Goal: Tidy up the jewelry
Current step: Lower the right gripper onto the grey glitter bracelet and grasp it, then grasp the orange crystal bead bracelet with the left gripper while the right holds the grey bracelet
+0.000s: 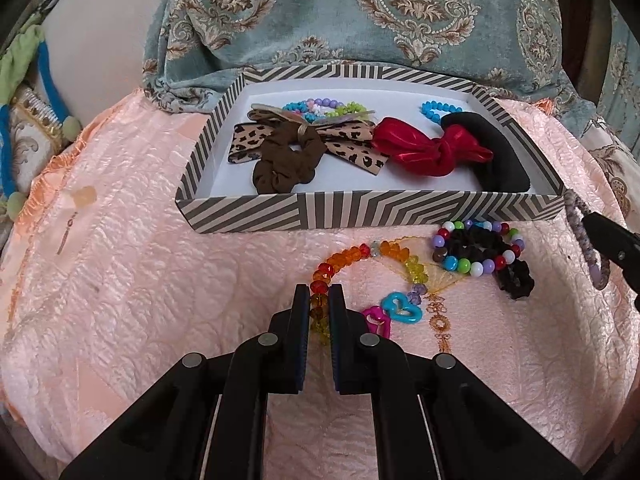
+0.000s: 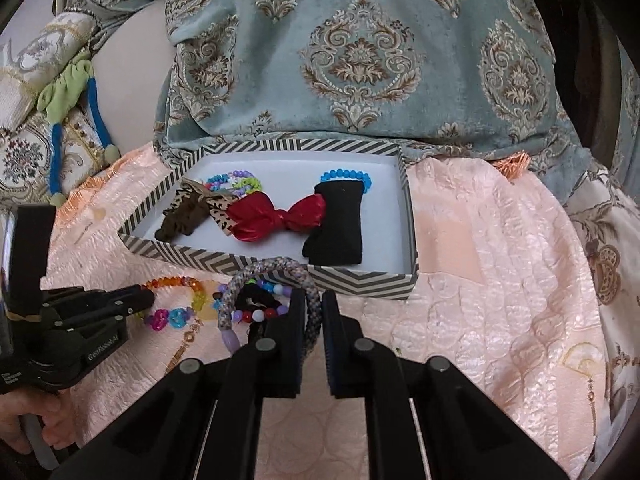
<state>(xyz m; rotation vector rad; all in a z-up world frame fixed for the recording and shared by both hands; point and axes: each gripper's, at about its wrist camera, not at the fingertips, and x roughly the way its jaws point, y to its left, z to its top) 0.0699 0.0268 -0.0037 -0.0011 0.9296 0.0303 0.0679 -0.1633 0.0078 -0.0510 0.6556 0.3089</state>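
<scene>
My left gripper (image 1: 319,294) is shut on a rainbow crystal-bead bracelet (image 1: 340,260) that lies on the pink cloth; blue and pink heart charms (image 1: 400,308) hang from it. My right gripper (image 2: 314,300) is shut on a speckled grey-purple rope bangle (image 2: 272,266), lifted just in front of the striped box (image 2: 360,282). The left wrist view shows the same bangle (image 1: 576,220) at the right edge, by the box's near right corner (image 1: 552,208). The box holds a brown scrunchie (image 1: 280,168), a leopard bow, a red bow (image 1: 424,148), a black pad and bead bracelets.
A multicoloured round-bead bracelet (image 1: 476,248) and a black scrunchie (image 1: 514,280) lie on the cloth in front of the box. A patterned teal curtain (image 2: 360,60) hangs behind. A hand (image 2: 28,420) holds the left gripper's handle at the lower left.
</scene>
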